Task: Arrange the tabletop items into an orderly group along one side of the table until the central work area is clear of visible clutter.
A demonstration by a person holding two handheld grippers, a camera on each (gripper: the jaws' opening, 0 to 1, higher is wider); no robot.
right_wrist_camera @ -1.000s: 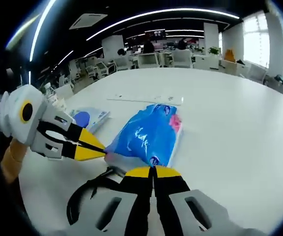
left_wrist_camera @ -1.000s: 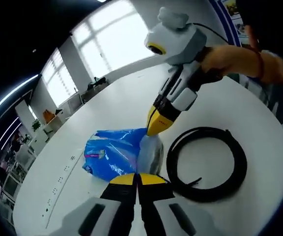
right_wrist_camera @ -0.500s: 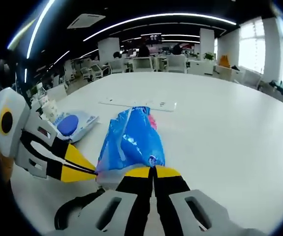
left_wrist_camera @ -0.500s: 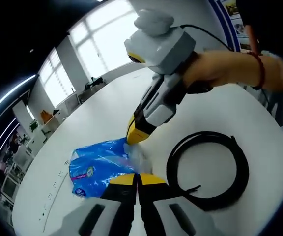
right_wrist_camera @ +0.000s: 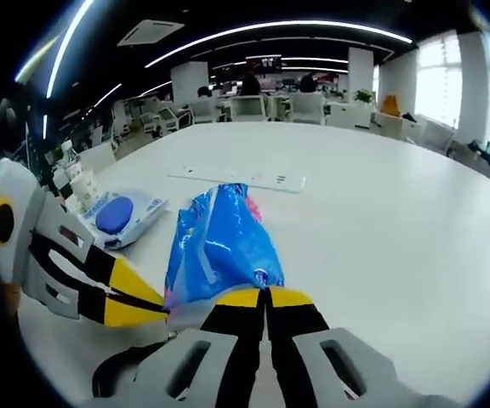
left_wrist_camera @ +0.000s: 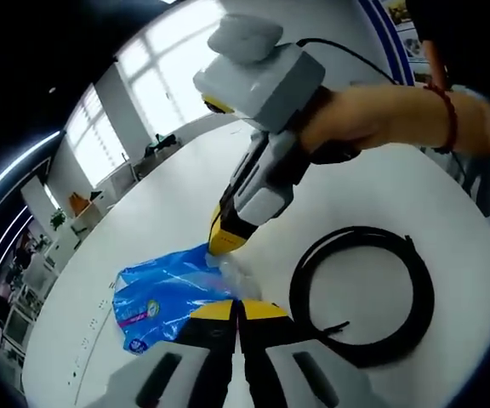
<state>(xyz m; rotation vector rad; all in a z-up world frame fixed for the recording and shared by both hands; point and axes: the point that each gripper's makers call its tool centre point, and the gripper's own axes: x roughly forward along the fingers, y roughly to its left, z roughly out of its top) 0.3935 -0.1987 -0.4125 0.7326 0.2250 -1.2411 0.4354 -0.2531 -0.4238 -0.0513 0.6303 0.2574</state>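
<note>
Lifting off the table [right_wrist_camera: 398,212], the blue plastic pack [right_wrist_camera: 219,251] has risen and bunched, both the left tool [left_wrist_camera: 237,304] and right tool [right_wrist_camera: 265,293] clamped on its clear end beside the coiled black cable [left_wrist_camera: 364,293], so relocation has begun.

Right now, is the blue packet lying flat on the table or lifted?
Lifted: both grippers pinch one end of the blue packet, which rises steeply above the table.

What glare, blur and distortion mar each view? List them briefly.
Left gripper view: windows blown out white, table bowed by fisheye, hand slightly smeared. Right gripper view: ceiling strips glare, blue bag shows glossy highlights, far desks soft.
</note>
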